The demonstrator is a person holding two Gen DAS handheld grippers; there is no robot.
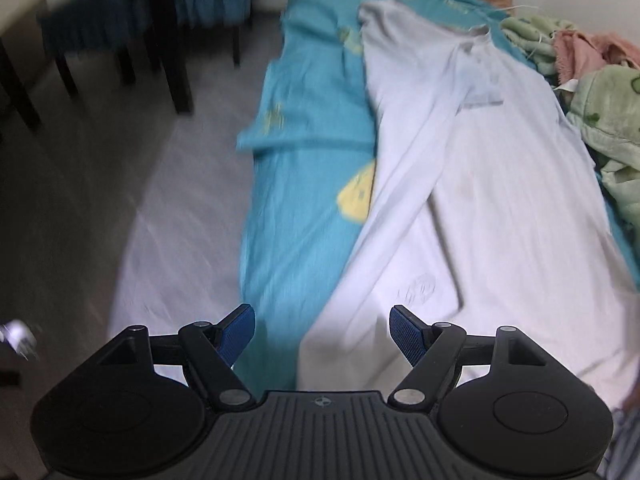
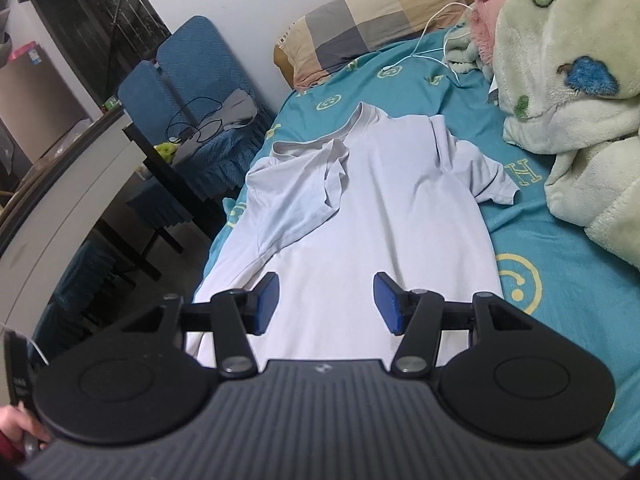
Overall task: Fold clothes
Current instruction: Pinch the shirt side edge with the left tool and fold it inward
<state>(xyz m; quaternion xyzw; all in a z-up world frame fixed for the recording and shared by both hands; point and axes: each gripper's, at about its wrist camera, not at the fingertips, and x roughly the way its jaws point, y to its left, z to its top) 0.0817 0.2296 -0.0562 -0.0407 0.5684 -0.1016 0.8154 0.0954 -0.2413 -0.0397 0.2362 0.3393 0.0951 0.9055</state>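
A pale lilac T-shirt (image 2: 368, 208) lies flat on a teal bed sheet (image 2: 568, 264), collar toward the pillow. Its left side and sleeve (image 2: 304, 196) are folded in over the body; the right sleeve (image 2: 484, 172) lies spread out. The shirt also shows in the left wrist view (image 1: 480, 208). My right gripper (image 2: 326, 304) is open and empty, just above the shirt's hem. My left gripper (image 1: 322, 334) is open and empty, over the shirt's lower left edge at the bed's side.
A green and pink plush blanket (image 2: 568, 92) is heaped along the right of the bed. A checked pillow (image 2: 372, 24) and a white cable (image 2: 432, 48) lie at the head. Blue chairs (image 2: 192, 76) and a dark table (image 2: 152, 152) stand left of the bed, over grey floor (image 1: 120, 200).
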